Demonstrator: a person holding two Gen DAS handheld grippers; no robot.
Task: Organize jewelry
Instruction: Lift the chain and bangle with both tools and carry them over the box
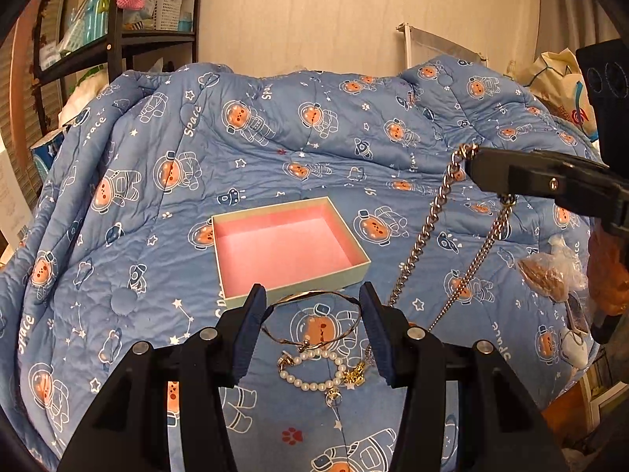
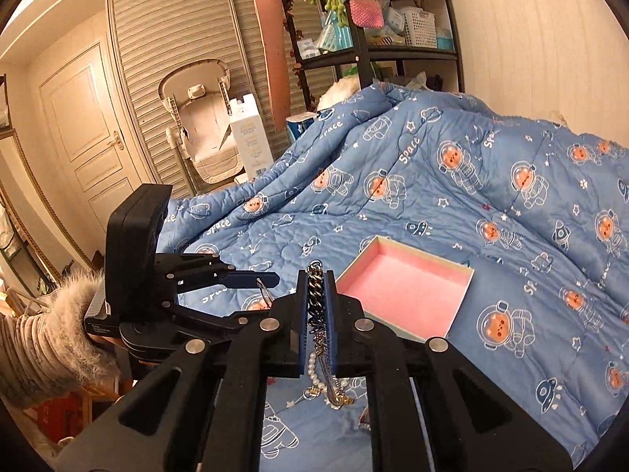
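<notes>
An open box with a pink lining point(image 1: 285, 246) lies on the blue space-print quilt point(image 1: 275, 137); it also shows in the right wrist view point(image 2: 405, 295). My left gripper point(image 1: 312, 303) is open, its jaws on either side of a thin gold bangle point(image 1: 314, 316). A pearl bracelet point(image 1: 310, 369) and small gold pieces point(image 1: 354, 373) lie just behind the bangle. My right gripper point(image 2: 319, 275) is shut on a silver chain necklace point(image 2: 315, 287), lifted to the right of the box; the chain point(image 1: 428, 228) hangs down in two strands toward the quilt.
A black shelf with baskets and bags point(image 1: 98, 31) stands at the back left. A plastic bag with brown contents point(image 1: 550, 271) lies at the quilt's right edge. A folded baby chair point(image 2: 204, 126) and louvred doors point(image 2: 177, 59) are beyond the bed.
</notes>
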